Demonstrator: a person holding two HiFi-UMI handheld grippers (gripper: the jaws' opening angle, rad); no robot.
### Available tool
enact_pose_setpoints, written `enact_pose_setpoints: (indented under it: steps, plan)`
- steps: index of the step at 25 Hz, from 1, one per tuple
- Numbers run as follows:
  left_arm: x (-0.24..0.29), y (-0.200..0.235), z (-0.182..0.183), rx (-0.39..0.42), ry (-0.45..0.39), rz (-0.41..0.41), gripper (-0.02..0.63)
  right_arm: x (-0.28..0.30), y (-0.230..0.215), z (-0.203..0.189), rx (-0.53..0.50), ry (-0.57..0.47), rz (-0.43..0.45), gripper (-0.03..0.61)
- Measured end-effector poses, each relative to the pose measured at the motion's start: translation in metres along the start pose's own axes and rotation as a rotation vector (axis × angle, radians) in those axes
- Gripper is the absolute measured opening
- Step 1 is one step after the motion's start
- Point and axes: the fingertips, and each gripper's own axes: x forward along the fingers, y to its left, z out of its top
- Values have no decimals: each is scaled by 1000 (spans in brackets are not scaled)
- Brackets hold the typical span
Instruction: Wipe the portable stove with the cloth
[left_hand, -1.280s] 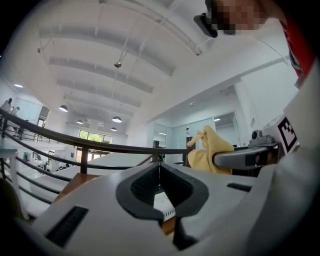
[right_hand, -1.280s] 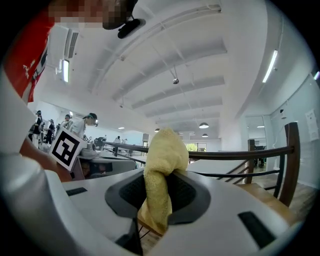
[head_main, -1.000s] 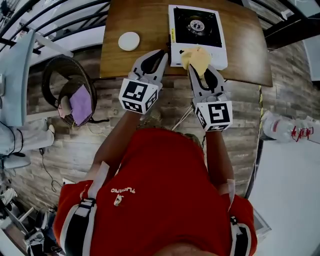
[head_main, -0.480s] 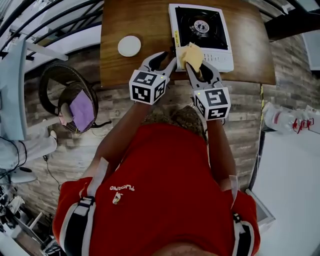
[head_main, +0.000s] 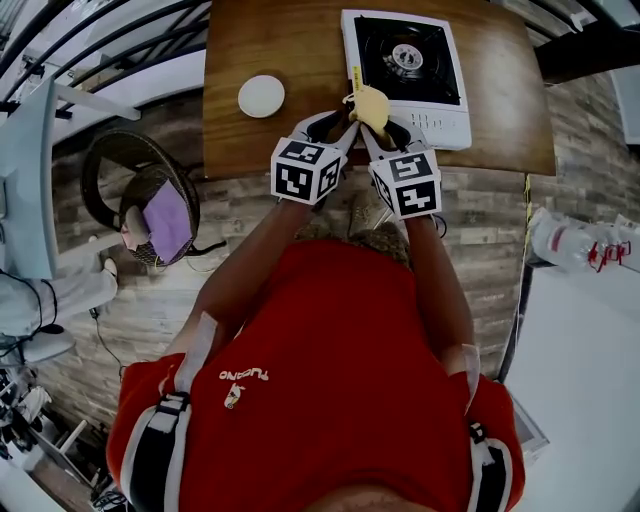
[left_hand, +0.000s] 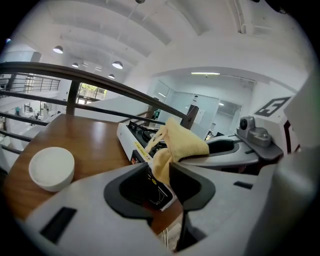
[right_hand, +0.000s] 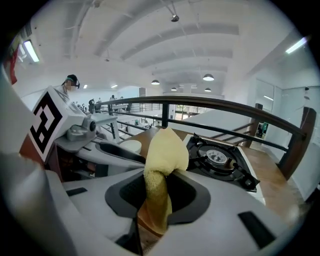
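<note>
Your right tongs (right_hand: 157, 199) are clamped on the yellow cloth (right_hand: 165, 150). The cloth is pinched low between the pads, and its free end stands up above the jaws in a rounded fold. Your left tongs (left_hand: 161, 176) sit just beside the right pair, tip to tip. Their jaws have just been opening and now stand wide. A hanging fold of the cloth lies in the gap, and the pads are not seen pressing on it. In the head view the cloth sits at the near left corner of the stove (head_main: 450, 115), over its front edge. Whether it touches the stove cannot be told. The stove stands on the right part of the wooden table (head_main: 250, 140). A white round dish (head_main: 261, 96) lies on the table to the left, well apart from both tongs.
</note>
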Motion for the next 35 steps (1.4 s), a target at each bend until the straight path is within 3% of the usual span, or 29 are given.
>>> enact_pose_setpoints:
  steps: [9,19,35]
  plan:
    - [16,2,-9,-30,39,18,127,8,-18,-17,-18,113,-6,112]
    - [27,2,-18,-35,89,39,127,-8,-57,-33,29,125,-40,112]
    - [24,2,-18,-40,97,73,127,-59,-150,-72,144,112,-162,113]
